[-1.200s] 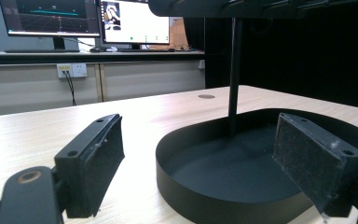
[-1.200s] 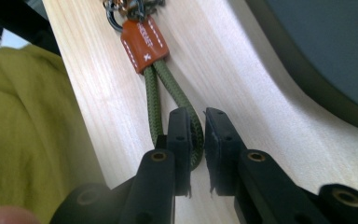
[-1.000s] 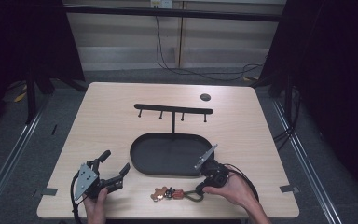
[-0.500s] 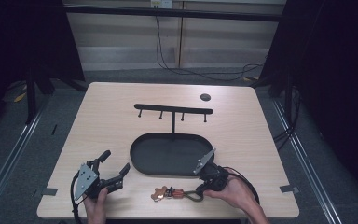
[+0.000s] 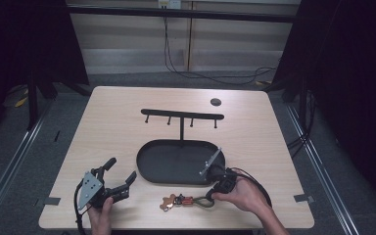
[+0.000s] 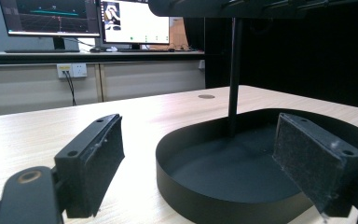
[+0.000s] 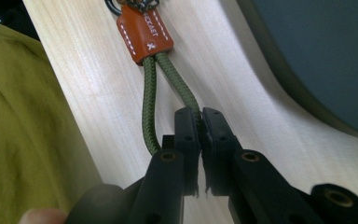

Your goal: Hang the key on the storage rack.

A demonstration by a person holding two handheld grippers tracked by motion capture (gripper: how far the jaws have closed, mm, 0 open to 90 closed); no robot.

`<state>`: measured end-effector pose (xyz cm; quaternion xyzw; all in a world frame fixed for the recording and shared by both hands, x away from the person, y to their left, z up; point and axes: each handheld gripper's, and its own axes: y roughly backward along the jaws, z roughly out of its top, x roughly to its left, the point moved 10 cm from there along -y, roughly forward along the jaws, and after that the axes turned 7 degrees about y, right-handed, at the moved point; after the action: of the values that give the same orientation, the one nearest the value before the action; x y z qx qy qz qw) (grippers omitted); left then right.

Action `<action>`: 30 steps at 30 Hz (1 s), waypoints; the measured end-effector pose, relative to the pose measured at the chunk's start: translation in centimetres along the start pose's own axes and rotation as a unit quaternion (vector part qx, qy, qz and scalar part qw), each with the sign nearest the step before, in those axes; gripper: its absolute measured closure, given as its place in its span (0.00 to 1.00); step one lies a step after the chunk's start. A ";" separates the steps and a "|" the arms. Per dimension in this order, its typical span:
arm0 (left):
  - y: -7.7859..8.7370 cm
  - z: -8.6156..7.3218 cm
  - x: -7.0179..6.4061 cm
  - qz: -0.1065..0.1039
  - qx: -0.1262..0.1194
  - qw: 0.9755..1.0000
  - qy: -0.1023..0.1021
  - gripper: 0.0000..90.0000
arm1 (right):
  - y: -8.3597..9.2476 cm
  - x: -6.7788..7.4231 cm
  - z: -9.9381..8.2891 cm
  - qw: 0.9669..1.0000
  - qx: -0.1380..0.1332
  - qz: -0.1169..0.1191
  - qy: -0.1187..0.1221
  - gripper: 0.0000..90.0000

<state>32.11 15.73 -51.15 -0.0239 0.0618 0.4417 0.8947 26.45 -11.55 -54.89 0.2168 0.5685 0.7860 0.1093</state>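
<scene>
While the left claw (image 5: 120, 177) just sits wide open on the counter (image 5: 117, 127), the right claw (image 7: 200, 122) is pinched on the green cord loop (image 7: 150, 107) of the keychain (image 5: 181, 201) lying just in front of the black tray (image 5: 149, 164).

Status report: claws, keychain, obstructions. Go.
Right claw shut on one strand of the keychain cord loop. Left claw open, holding nothing. Keychain flat on the table, near the black tray. Nothing in the way.
</scene>
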 end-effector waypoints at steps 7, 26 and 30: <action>0.0 0.0 0.0 -0.001 0.001 1.000 -0.001 0.18 | 1.9 -0.4 1.4 0.999 0.033 -0.001 0.005 0.95; 0.0 0.0 -0.1 -0.005 0.001 1.000 0.001 0.18 | 5.2 0.1 4.3 0.998 0.050 0.008 0.024 0.95; 0.0 0.0 -0.1 -0.005 0.000 1.000 0.000 0.18 | 6.9 0.3 5.5 0.999 0.041 0.005 0.035 0.95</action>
<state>32.07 15.68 -51.15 -0.0238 0.0619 0.4376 0.8967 29.26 -9.03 -46.91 0.1961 0.6029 0.7695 0.0766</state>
